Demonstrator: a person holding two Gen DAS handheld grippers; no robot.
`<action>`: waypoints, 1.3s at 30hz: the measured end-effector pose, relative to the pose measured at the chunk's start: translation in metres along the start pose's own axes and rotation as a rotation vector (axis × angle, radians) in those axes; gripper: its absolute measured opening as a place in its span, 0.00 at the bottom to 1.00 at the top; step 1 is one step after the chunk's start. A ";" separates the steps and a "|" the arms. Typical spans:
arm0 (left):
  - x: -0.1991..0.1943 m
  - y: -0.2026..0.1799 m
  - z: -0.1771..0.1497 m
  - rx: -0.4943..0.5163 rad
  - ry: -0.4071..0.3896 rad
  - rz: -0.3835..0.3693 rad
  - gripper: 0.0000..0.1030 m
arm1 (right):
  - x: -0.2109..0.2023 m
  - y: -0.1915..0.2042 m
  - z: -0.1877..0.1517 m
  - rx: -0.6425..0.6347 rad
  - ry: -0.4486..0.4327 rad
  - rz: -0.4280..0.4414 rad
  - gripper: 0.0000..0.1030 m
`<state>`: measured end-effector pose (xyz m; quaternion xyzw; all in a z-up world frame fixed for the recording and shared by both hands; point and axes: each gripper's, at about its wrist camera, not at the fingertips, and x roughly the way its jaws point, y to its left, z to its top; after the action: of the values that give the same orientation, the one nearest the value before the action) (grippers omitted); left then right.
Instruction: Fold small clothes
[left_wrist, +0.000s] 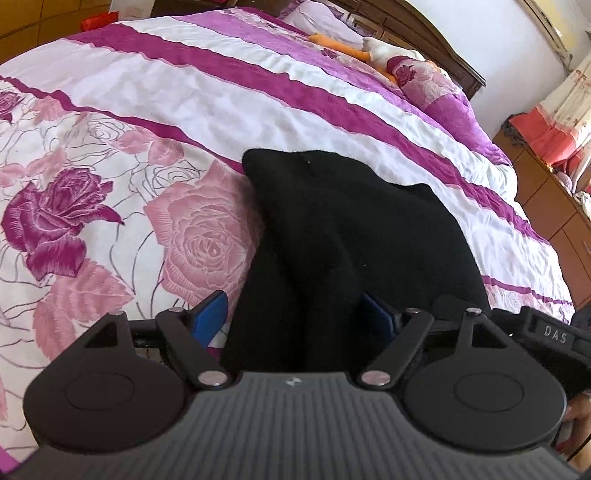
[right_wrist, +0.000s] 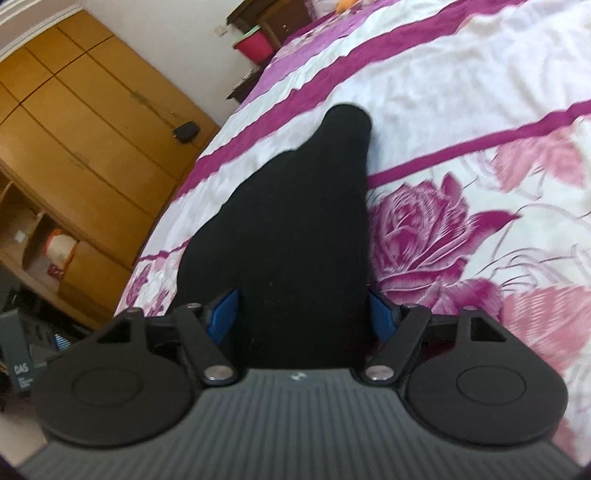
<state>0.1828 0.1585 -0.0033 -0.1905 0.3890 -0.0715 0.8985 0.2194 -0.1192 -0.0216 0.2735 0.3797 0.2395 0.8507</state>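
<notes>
**Spreading both grippers over black cloth on the bed**

Looking through my left wrist view, I see the left gripper (left_wrist: 293, 314) standing wide, its blue pads (left_wrist: 210, 312) set apart at lower centre of the frame. A black garment (left_wrist: 332, 229) fills the gap between them and runs up toward the middle of the frame. I cannot tell whether the pads press on the cloth; daylight shows beside the left-hand pad. The garment lies on a bedspread (left_wrist: 147, 110) with magenta stripes and printed roses. At upper right a pillow (left_wrist: 424, 77) sits near a dark wooden headboard (left_wrist: 443, 40), with an orange and white soft toy (left_wrist: 365, 51) just beside it.

From my right wrist view, the right gripper (right_wrist: 303, 314) is also wide. The black garment (right_wrist: 295, 229) passes between its blue pads (right_wrist: 225, 314) and tapers to a rounded end at upper centre. Both pads sit right at the cloth's edges; whether they grip it I cannot tell. A yellow-brown wardrobe (right_wrist: 74, 110) fills the upper left, and a pink tub (right_wrist: 255, 46) stands at top centre beside the bed.
</notes>
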 end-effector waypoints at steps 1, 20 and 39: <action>0.002 0.000 -0.001 0.005 -0.002 -0.004 0.81 | 0.002 0.000 -0.002 -0.013 -0.003 0.006 0.73; 0.026 0.000 0.001 0.004 0.044 -0.153 0.74 | 0.011 -0.001 -0.002 -0.035 -0.021 0.058 0.67; -0.023 -0.037 -0.018 -0.122 0.088 -0.349 0.47 | -0.069 0.012 0.002 0.085 -0.044 0.054 0.44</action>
<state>0.1548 0.1255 0.0155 -0.3061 0.3927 -0.2109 0.8412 0.1777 -0.1537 0.0228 0.3246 0.3632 0.2400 0.8397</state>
